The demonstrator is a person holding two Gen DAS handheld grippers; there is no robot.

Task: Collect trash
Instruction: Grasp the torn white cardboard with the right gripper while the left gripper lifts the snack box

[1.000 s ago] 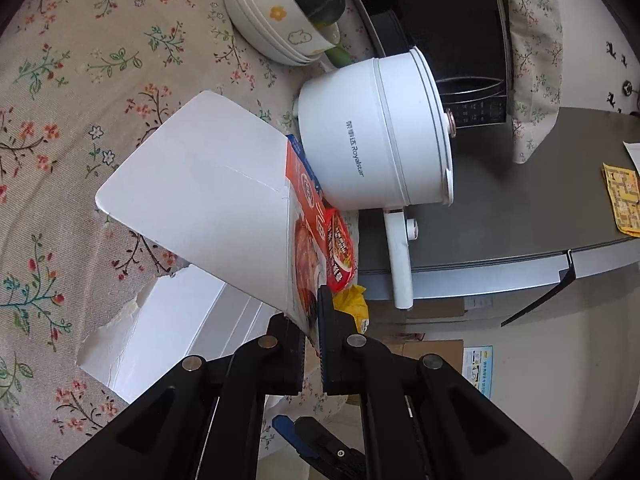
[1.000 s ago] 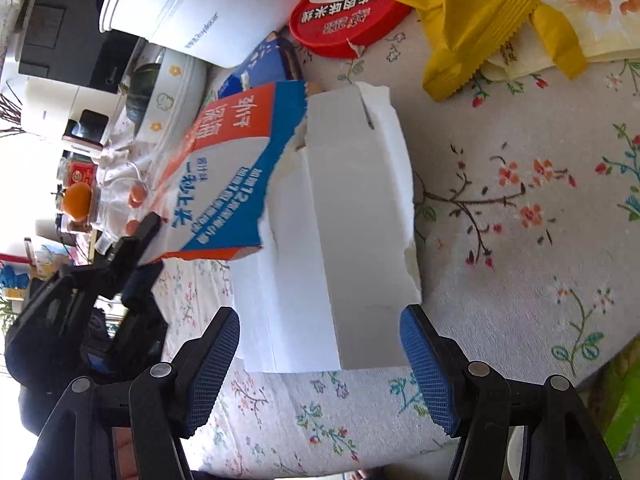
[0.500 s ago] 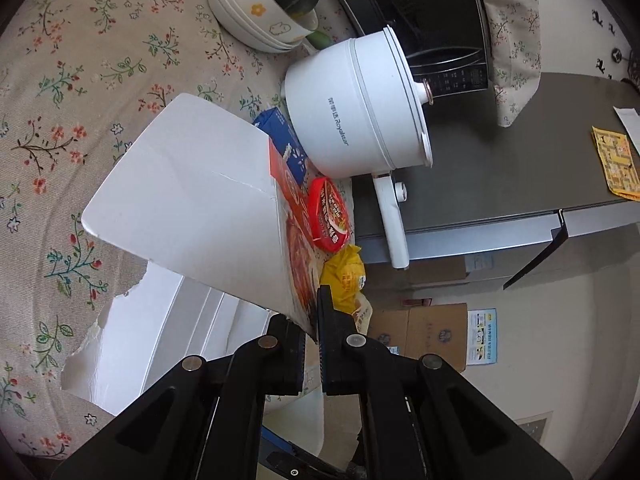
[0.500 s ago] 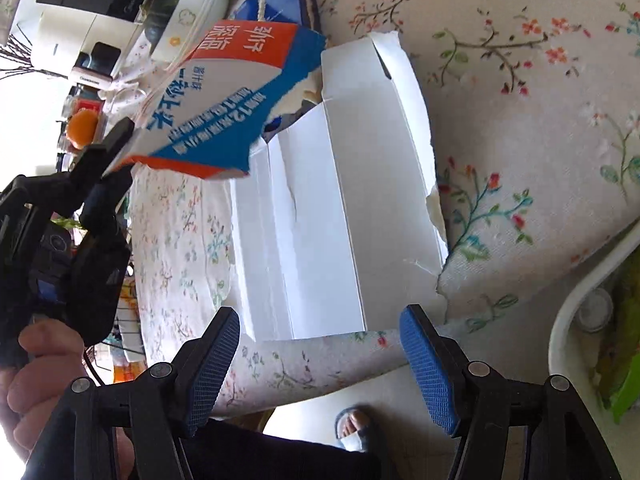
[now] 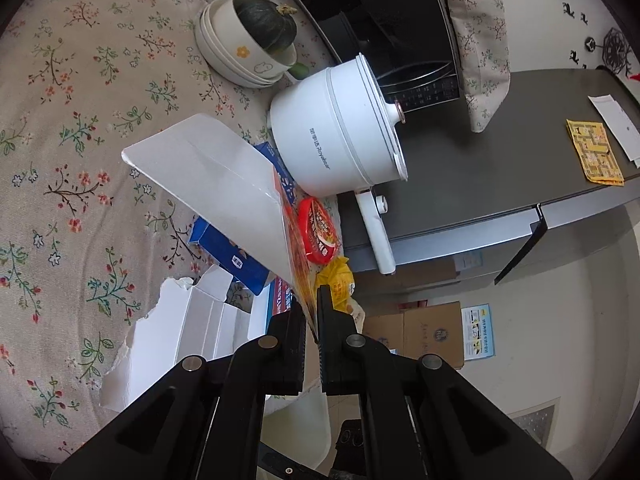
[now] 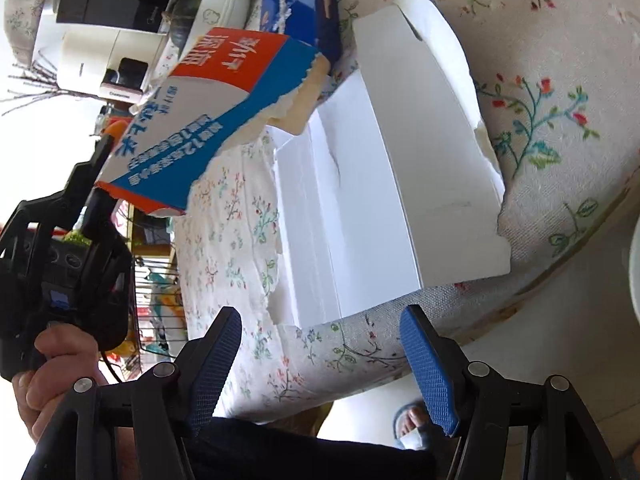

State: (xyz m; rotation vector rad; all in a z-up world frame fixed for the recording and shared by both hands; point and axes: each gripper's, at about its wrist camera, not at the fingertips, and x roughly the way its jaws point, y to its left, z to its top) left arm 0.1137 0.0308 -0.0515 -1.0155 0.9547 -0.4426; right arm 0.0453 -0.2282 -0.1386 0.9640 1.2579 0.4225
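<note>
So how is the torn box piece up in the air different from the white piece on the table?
The lifted piece is pinched by the left gripper and hangs above the table; the flat white piece lies on the flowery tablecloth, untouched. The lifted piece shows red, blue and white print in the right wrist view; the flat white piece shows only plain white. Both are cardboard with ragged, torn edges.

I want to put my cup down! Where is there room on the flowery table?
The bare tablecloth left of the stacked bowls and the lifted torn box piece is free. It is crowded near the white pot: blue box, red lid, yellow wrapper. White cardboard covers the near edge.
</note>
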